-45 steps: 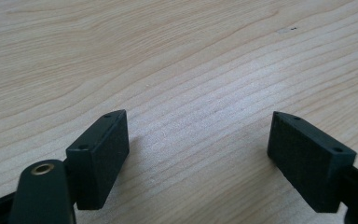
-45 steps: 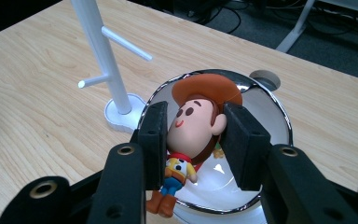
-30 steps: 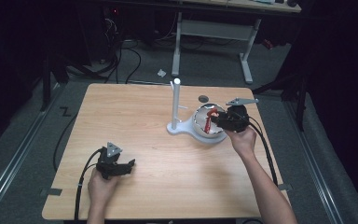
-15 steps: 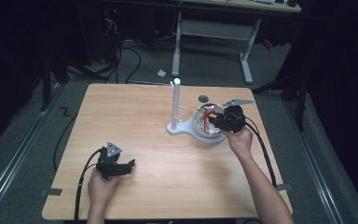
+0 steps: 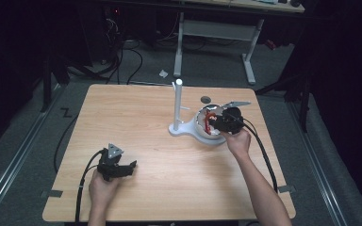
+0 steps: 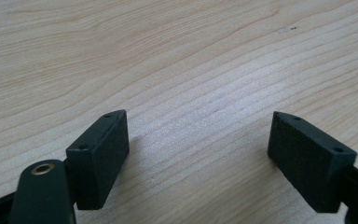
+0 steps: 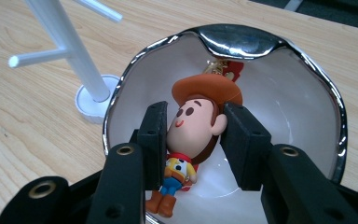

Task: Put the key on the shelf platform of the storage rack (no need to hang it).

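A small cowboy figure (image 7: pixel 193 128) with an orange hat and a red tag behind it hangs inside a white bowl with a silver rim (image 7: pixel 242 35). My right gripper (image 7: pixel 196 108) is shut on the figure's head, one pad on each side. In the high view the right gripper (image 5: pixel 218 123) is over the bowl (image 5: pixel 201 135) at the table's right middle, with red showing at its tip. My left gripper (image 5: pixel 129 168) rests near the front left of the table. Its jaws stand open over bare wood (image 6: pixel 198 117), with nothing between them.
A white stand (image 5: pixel 177 106) with short pegs rises just left of the bowl, and its round foot (image 7: pixel 91 102) touches the bowl's side. A small dark round spot (image 5: pixel 206 100) lies behind the bowl. Cables trail from both grippers toward the front edge.
My right gripper has sunk a little into the bowl with the cowboy figure still in its grip. The left gripper has stayed where it was.
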A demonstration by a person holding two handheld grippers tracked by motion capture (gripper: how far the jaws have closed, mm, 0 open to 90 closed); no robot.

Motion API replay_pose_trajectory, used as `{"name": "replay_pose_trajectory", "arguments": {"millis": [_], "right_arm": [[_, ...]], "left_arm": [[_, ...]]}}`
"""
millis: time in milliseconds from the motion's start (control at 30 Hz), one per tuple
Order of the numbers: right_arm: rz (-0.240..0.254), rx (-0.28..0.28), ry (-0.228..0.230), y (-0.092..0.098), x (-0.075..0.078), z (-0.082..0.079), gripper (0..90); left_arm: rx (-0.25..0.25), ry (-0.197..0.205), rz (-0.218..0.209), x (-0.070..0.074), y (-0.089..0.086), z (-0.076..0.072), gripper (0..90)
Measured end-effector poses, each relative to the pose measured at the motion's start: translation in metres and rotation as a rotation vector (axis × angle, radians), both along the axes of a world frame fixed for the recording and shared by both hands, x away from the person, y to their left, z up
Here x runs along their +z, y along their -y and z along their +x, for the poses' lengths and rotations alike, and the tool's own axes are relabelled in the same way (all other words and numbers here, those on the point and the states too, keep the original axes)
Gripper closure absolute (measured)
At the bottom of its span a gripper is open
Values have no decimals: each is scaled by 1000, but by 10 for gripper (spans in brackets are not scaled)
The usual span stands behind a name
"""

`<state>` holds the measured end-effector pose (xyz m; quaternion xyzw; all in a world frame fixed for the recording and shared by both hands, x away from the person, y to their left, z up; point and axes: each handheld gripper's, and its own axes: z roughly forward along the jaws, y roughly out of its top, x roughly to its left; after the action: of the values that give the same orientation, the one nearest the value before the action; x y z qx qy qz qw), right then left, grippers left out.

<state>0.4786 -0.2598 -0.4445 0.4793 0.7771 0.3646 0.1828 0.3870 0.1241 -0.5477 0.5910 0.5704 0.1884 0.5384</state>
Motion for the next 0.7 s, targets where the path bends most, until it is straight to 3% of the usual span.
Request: {"name": "replay_pose_trajectory", "arguments": {"millis": [700], "right_arm": [[-34, -18, -51, -4, -15, 9, 611]], "left_arm": [[0, 0, 0, 0, 0, 0, 208]]}}
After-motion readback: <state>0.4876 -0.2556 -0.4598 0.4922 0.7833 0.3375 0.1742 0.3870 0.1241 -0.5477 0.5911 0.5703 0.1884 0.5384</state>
